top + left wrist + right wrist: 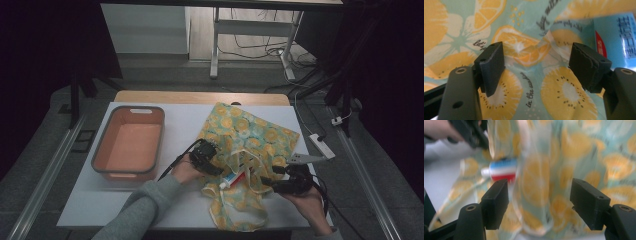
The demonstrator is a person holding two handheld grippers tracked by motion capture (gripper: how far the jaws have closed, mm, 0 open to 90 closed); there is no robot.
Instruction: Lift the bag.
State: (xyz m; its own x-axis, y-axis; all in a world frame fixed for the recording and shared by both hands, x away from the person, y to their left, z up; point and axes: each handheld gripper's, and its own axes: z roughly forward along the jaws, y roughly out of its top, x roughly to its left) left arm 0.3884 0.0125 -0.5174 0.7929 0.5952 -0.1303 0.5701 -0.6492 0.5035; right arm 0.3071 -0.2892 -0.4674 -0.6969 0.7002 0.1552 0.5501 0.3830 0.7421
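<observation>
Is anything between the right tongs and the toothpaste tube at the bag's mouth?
Nothing solid. The toothpaste tube lies half inside the fruit-print bag, cap end sticking out, with bag handles draped around it. The right tongs, open, face it across fabric alone.

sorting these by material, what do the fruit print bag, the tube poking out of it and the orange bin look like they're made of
Bag: thin woven cloth, matte; it creases and drapes softly, with printed citrus slices and script.
Tube: probably glossy plastic or laminate, white cap, blue, white and red print; looks like toothpaste.
Bin: seemingly moulded plastic, smooth orange walls with a grey rim and cut-out handle.
</observation>
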